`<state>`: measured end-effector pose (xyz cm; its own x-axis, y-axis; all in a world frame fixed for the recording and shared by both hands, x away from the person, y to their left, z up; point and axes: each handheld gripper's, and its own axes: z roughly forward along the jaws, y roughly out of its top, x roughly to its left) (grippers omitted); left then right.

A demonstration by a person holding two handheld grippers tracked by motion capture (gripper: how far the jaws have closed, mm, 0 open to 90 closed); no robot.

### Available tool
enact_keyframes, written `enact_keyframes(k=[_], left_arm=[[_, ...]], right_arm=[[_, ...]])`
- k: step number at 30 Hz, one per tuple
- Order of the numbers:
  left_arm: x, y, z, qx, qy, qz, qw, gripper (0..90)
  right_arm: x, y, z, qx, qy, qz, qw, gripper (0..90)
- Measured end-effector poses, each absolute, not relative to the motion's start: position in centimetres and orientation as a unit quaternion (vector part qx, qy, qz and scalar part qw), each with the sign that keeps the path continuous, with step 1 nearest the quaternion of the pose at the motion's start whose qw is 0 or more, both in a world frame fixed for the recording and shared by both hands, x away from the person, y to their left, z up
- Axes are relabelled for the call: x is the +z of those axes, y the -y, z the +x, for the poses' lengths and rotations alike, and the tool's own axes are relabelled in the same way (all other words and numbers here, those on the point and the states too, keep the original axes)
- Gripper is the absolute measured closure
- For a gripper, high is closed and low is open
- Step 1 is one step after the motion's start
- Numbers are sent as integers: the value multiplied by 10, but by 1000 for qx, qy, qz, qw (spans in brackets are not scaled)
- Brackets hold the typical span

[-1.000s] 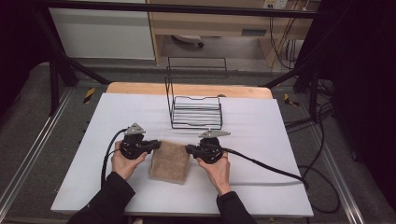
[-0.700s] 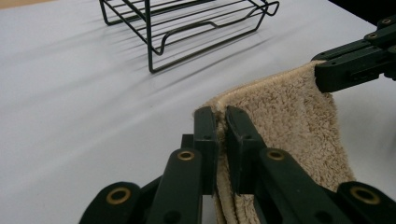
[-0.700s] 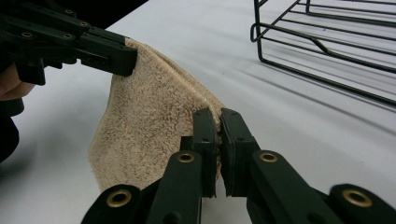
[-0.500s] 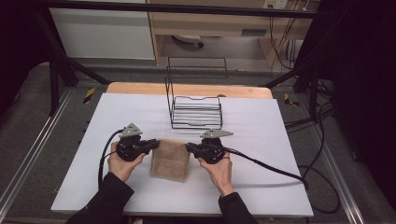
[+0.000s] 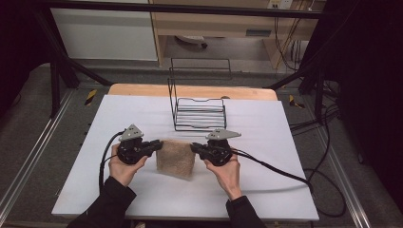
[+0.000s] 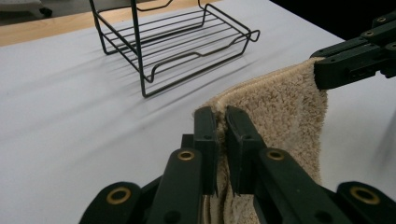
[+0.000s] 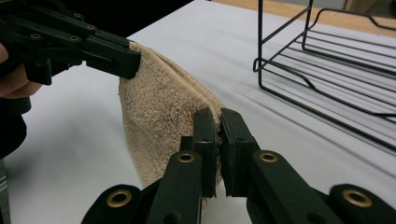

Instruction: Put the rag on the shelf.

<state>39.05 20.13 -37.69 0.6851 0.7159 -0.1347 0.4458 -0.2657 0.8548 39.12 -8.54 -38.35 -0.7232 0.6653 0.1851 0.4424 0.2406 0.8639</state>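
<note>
Towel (image 5: 176,159), beige terry, hangs above the white table (image 5: 285,142) in front of the wire rack (image 5: 198,113): soft, light, floppy. I have both the left gripper (image 5: 153,147) and right gripper (image 5: 196,148) clamped on its top hem corners, the best hold.

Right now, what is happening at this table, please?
A person holds a folded beige towel by its top corners, one in each gripper. The left gripper and the right gripper each have their jaws shut on the folded edge, so the towel hangs between them above the white table. A black wire rack stands behind it.
</note>
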Motion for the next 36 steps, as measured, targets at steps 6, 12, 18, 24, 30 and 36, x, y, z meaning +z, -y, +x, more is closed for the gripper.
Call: enact_keyframes(k=[6, 12, 18, 24, 30, 36], left_arm=[[-369, -199, 385, 153, -368, 777, 487, 829], [-364, -196, 381, 163, -364, 771, 496, 829], [-358, -193, 378, 167, -361, 765, 506, 829], [-350, -188, 377, 170, -354, 762, 515, 829], [-342, -180, 378, 177, -346, 757, 525, 829], [-335, -176, 379, 185, -341, 751, 534, 829]], right_arm=[[-376, 88, 389, 511, -777, 346, 122, 859], [-370, 91, 386, 518, -775, 338, 132, 859], [-364, 96, 384, 526, -770, 334, 139, 859], [-355, 102, 380, 531, -767, 330, 148, 859], [-344, 109, 379, 532, -764, 325, 164, 859], [-334, 114, 378, 539, -758, 321, 177, 859]])
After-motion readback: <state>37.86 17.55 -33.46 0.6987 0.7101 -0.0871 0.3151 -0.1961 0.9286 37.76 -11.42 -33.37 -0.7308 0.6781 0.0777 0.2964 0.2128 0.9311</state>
